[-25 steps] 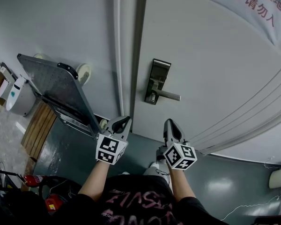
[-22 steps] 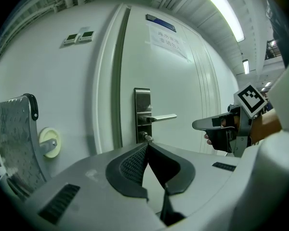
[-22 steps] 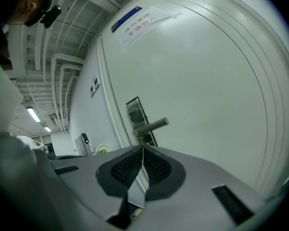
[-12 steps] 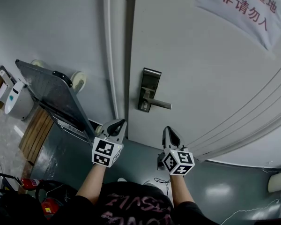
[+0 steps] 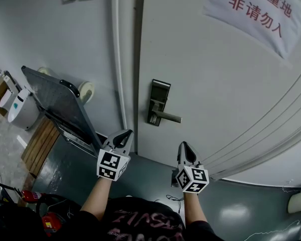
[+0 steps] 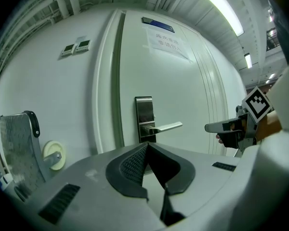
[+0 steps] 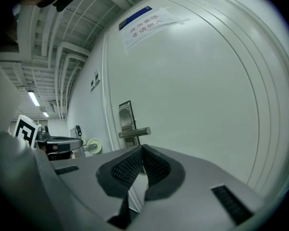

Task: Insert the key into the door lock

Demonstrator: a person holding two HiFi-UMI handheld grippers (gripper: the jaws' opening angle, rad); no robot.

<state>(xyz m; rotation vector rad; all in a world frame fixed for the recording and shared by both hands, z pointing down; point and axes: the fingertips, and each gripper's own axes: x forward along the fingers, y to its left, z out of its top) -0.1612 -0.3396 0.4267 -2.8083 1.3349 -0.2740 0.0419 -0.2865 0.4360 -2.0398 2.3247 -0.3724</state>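
Pale grey wall (image 5: 40, 34) and a white panelled door (image 5: 215, 94) filled the head view, with grey-green floor (image 5: 150, 167) along the lower edge. A white paper notice with red characters (image 5: 256, 9) was fixed to the door at the upper right of the frame. A folded grey metal platform trolley (image 5: 55, 102) leaned against the wall at centre left.

An upright brushed-steel lock plate (image 5: 156, 102) sat at the centre of the frame, near the door's left edge. Its long axis ran vertically. The steel lever handle (image 5: 168, 116) ran horizontally from it toward the right of the frame. The keyhole could not be made out on the plate.

The left tool (image 5: 121, 134) was at lower centre-left. Its own view showed the jaws together at the tips with nothing between them. The right tool (image 5: 185, 147) was at lower centre-right. Its jaws were likewise together and empty. The key did not appear in any view, neither in a tool nor in the lock plate.

The lock plate lay above and between the two tools, apart from both. In the left gripper view it stood directly over the jaw tips (image 6: 144, 124). In the right gripper view it sat left of the jaw line (image 7: 126, 121). The left tool was judged slightly nearer and better aligned. Any approach to the plate would run up and forward, square to the door face.
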